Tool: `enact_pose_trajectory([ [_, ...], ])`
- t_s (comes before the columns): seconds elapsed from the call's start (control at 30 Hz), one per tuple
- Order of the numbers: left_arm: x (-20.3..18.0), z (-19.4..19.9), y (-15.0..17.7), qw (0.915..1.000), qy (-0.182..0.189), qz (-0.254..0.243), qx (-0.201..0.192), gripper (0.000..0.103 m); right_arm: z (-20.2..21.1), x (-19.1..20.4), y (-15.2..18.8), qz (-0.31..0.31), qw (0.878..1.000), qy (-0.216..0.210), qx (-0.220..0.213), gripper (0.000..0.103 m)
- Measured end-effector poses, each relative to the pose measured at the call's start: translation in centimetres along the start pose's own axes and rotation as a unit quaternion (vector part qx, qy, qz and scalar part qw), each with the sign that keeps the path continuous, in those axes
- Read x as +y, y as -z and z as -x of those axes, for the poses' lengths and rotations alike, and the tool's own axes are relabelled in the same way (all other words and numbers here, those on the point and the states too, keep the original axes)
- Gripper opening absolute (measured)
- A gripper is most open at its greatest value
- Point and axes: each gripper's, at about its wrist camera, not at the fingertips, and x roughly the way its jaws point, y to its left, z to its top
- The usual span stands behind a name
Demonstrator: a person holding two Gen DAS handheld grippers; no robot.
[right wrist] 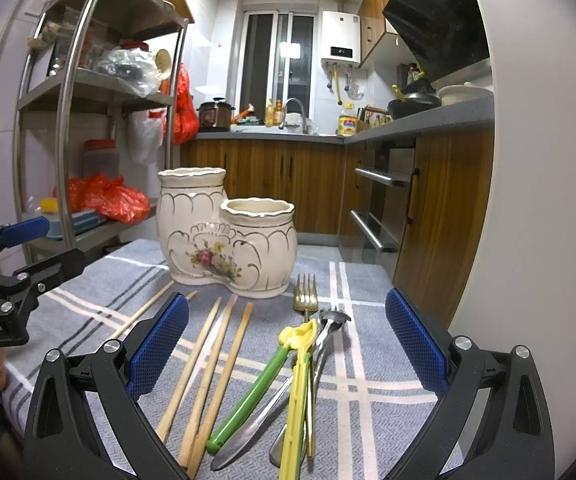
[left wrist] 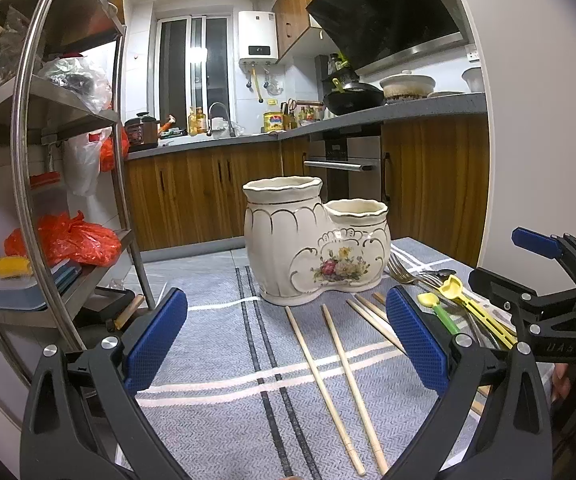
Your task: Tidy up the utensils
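We see a cream floral holder (right wrist: 224, 236), contents hidden; chopsticks (right wrist: 208, 372) and cutlery (right wrist: 299, 380) lie before it; our left gripper (left wrist: 288, 344) and right gripper (right wrist: 288, 344) both gape, empty.

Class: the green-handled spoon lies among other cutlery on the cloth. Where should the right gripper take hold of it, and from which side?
Grip the green-handled spoon at mid-handle from above, with the right gripper open and its fingers across the shaft. The handle lies flat on the cloth pointing toward the camera, its left side free beside the chopsticks; the yellow utensil crowds its right.
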Motion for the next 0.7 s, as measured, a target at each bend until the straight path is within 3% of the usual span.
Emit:
enact_pose_trajectory([
  [0.4,0.4,-0.3,-0.5,0.9996,0.022,0.008,0.016,0.098,-0.4,-0.1,0.1,-0.016,1.000,-0.010,0.010,0.098],
  [0.5,0.5,-0.5,-0.7,0.9991,0.032,0.010,0.027,0.098,-0.8,-0.8,0.0,-0.034,0.999,-0.011,0.025,0.098],
  [0.7,0.7,-1.3,-1.4,0.9991,-0.004,-0.018,0.040,0.098,-2.3,-1.4,0.0,-0.043,0.994,0.000,0.096,0.098],
])
